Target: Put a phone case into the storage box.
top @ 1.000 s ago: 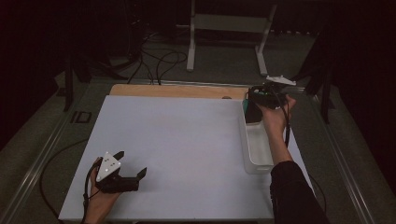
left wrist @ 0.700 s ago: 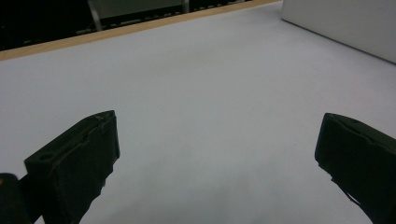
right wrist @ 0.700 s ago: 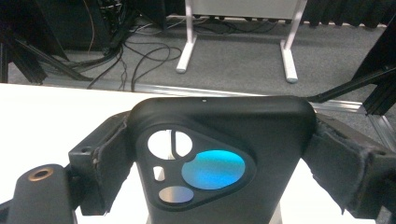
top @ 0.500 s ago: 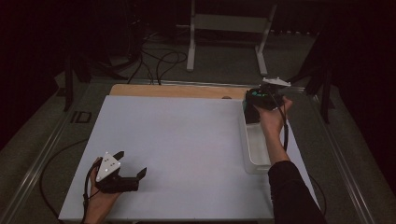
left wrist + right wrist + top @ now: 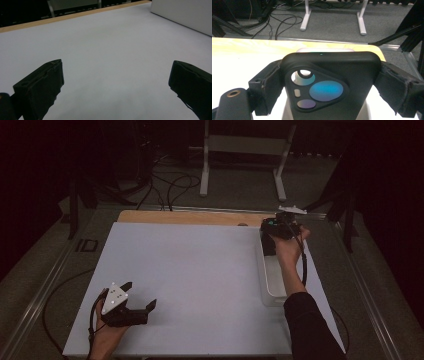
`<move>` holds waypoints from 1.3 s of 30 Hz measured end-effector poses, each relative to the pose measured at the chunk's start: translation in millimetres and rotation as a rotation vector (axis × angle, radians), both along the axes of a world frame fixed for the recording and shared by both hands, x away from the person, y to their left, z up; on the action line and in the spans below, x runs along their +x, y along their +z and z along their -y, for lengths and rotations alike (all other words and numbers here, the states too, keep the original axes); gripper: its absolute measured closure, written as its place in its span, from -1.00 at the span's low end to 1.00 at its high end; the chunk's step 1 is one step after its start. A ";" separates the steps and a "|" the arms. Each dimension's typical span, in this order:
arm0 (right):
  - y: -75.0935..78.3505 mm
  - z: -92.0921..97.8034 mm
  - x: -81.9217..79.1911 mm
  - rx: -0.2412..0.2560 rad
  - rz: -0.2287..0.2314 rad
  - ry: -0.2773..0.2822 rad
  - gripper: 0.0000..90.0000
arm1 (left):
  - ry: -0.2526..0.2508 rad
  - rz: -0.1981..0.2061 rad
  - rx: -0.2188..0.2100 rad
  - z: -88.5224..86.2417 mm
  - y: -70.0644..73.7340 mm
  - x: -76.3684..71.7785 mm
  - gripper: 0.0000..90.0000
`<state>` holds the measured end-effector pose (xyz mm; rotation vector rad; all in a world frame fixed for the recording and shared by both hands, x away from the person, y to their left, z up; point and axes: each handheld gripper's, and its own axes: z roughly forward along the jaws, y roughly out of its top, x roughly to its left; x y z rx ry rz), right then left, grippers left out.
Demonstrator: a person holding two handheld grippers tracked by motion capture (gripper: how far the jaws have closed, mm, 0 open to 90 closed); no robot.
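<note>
At the surface's (image 5: 200,270) two o'clock, the right gripper (image 5: 329,82) has its jaws clamped on a black phone case (image 5: 329,85) above the white tray (image 5: 270,280). At seven o'clock, the left gripper's (image 5: 137,305) jaws stand wide apart, holding nothing.

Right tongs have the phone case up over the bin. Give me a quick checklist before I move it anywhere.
1. Right tongs shut on the phone case, a jaw on each side edge: ok.
2. Case level between the jaws: ok.
3. Case lifted over the far end of the white bin: ok.
4. Bin contents beneath the case: cannot tell.
5. Left tongs open, holding nothing, low at the near left of the white board, apart from the bin: ok.
</note>
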<state>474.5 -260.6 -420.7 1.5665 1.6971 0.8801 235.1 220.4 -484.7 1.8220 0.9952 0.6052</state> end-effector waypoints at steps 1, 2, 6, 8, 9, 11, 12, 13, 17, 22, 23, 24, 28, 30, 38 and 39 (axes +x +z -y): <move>-0.2 -0.3 0.7 -0.001 0.003 -0.005 -0.72 | 0.000 -0.001 -0.002 -0.1 0.1 0.0 -0.99; -1.1 -0.6 2.1 0.005 0.008 -0.013 -0.72 | 0.000 0.000 -0.002 -0.2 0.2 -0.1 -0.99; -1.8 -0.4 3.2 0.009 0.012 -0.019 -0.72 | 0.000 0.000 -0.002 -0.4 0.2 -0.1 -0.99; -1.8 -0.4 4.8 0.012 0.018 -0.027 -0.80 | 0.001 -0.001 -0.003 -0.7 0.0 -0.1 -0.99; -1.2 0.0 4.7 0.017 0.023 -0.034 -0.82 | 0.001 -0.002 -0.004 -0.6 0.0 -0.2 -0.99; -0.3 1.4 4.9 0.032 0.024 -0.029 -0.82 | 0.000 -0.001 -0.002 -0.6 0.3 -0.3 -0.99; 1.4 2.2 4.5 0.030 0.031 -0.032 -0.83 | -0.001 0.000 -0.004 -0.6 0.5 -0.4 -0.99; 2.7 3.0 4.1 0.036 0.036 -0.025 -0.84 | 0.000 0.001 -0.006 -0.6 0.5 -0.4 -0.99; 5.6 6.8 2.7 0.049 0.046 -0.015 -0.83 | -0.001 0.001 -0.003 -0.1 0.5 -0.5 -0.99; 7.0 9.7 -0.5 0.050 0.040 0.002 -0.83 | 0.001 0.002 -0.005 -0.3 1.0 -0.7 -0.99; 7.0 10.1 -1.3 0.054 0.036 0.011 -0.83 | 0.002 0.001 -0.006 -0.4 1.2 -0.8 -0.99; 6.9 10.5 -2.3 0.058 0.032 0.020 -0.83 | 0.003 0.003 -0.006 -0.5 1.4 -0.9 -0.99; 6.9 11.4 -8.9 0.058 0.022 0.056 -0.83 | 0.008 0.005 -0.010 -1.5 2.0 -0.9 -0.99; 7.5 11.8 -12.9 0.062 0.023 0.071 -0.83 | 0.007 0.006 -0.006 -1.5 2.6 -1.1 -0.99; 8.4 4.5 -36.5 0.056 0.029 0.169 -0.83 | 0.008 0.012 -0.006 -1.2 3.7 -1.0 -0.99; 9.2 3.1 -40.1 0.053 0.031 0.184 -0.83 | 0.008 0.012 -0.007 -1.1 3.9 -1.1 -0.99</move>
